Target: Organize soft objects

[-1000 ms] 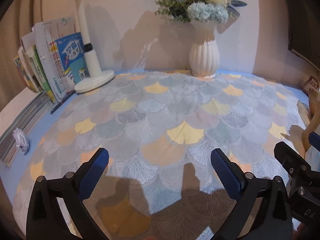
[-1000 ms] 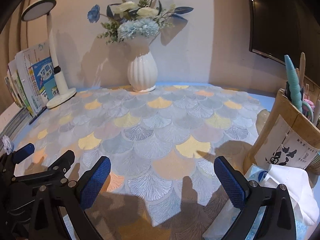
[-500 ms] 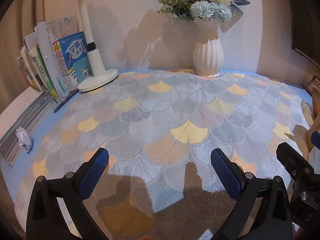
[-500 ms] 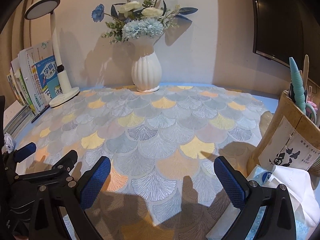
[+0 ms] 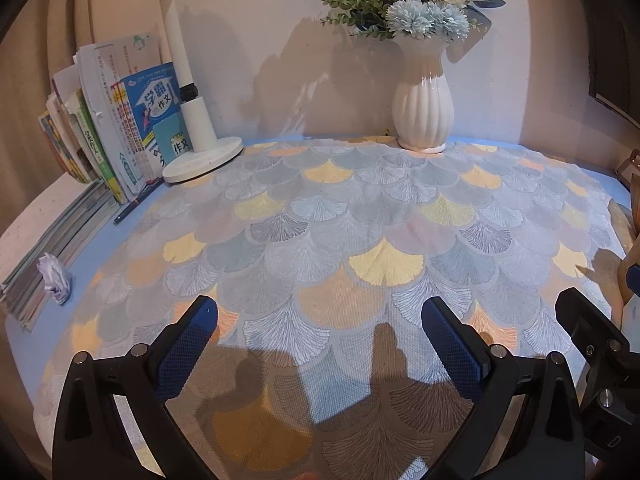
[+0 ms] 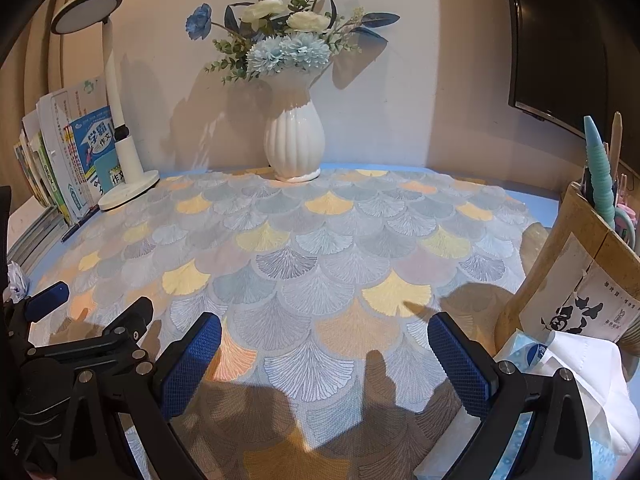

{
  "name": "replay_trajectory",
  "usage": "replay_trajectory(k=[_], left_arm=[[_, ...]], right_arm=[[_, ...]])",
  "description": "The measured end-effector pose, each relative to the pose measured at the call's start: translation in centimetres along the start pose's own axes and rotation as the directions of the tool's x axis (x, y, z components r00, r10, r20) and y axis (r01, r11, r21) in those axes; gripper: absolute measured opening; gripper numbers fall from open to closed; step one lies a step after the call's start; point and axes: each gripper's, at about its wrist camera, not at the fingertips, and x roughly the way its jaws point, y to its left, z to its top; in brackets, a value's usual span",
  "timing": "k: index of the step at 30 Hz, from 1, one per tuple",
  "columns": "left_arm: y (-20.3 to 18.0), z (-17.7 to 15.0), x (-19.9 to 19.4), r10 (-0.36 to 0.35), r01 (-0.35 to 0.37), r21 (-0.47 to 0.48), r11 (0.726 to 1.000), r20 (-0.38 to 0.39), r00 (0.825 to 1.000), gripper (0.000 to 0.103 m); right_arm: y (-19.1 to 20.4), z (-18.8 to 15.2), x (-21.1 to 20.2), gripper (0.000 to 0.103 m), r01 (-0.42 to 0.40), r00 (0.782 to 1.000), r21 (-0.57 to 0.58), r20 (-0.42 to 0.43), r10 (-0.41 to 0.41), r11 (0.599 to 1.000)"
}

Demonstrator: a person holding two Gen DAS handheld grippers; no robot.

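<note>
A crumpled white paper ball [image 5: 54, 278] lies on the blue table edge at the left, beside flat-lying books; it also peeks in at the right wrist view's left border as the paper ball [image 6: 16, 278]. A tissue pack with a white tissue [image 6: 588, 376] sticking up sits at the right, by the wooden holder. My left gripper [image 5: 320, 334] hovers open over the fan-patterned cloth [image 5: 360, 240], holding nothing. My right gripper [image 6: 325, 354] is open too, empty, just left of the tissue pack. The left gripper [image 6: 86, 306] shows at the right view's lower left.
A white ribbed vase [image 5: 422, 114] with flowers stands at the back. A white desk lamp [image 5: 202, 160] and upright books [image 5: 120, 132] fill the back left, with a pen [image 5: 136, 204] below them. A wooden pen holder [image 6: 580, 264] stands at the right. A dark screen [image 6: 560, 40] hangs above it.
Both views have shifted slightly: the vase, lamp and books sit a little further right and lower in frame. Both grippers stay open and empty.
</note>
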Motion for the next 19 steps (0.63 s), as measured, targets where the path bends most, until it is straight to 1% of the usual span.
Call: replay_trajectory(k=[10,13,14,17,19], left_arm=[[0.05,0.02,-0.06,-0.006,0.006,0.000,1.000,-0.004,1.000,0.102],[0.15,0.06,-0.02,-0.020,0.020,-0.002,1.000,-0.008,1.000,0.102],[0.15,0.07,-0.09,-0.016,0.016,-0.001,1.000,-0.003,1.000,0.102],[-0.14,0.07,-0.74,0.034,-0.035,0.013,0.999,0.047,0.998,0.102],[-0.15,0.12,-0.67,0.036,-0.037,0.018,0.999,0.047,0.998,0.102]], right_arm=[[-0.14,0.00,0.08,0.103,-0.005,1.000,0.001,-0.003,0.005,1.000],[-0.18,-0.02,0.10,0.103,-0.007,1.000,0.005,-0.005,0.007,1.000],[-0.17,-0.01,0.14,0.103,-0.008,1.000,0.006,-0.007,0.008,1.000],[-0.05,-0.01,0.28,0.103,-0.007,1.000,0.005,-0.012,0.007,1.000],[-0.08,-0.04,0.31,0.103,-0.006,1.000,0.008,-0.012,0.007,1.000]])
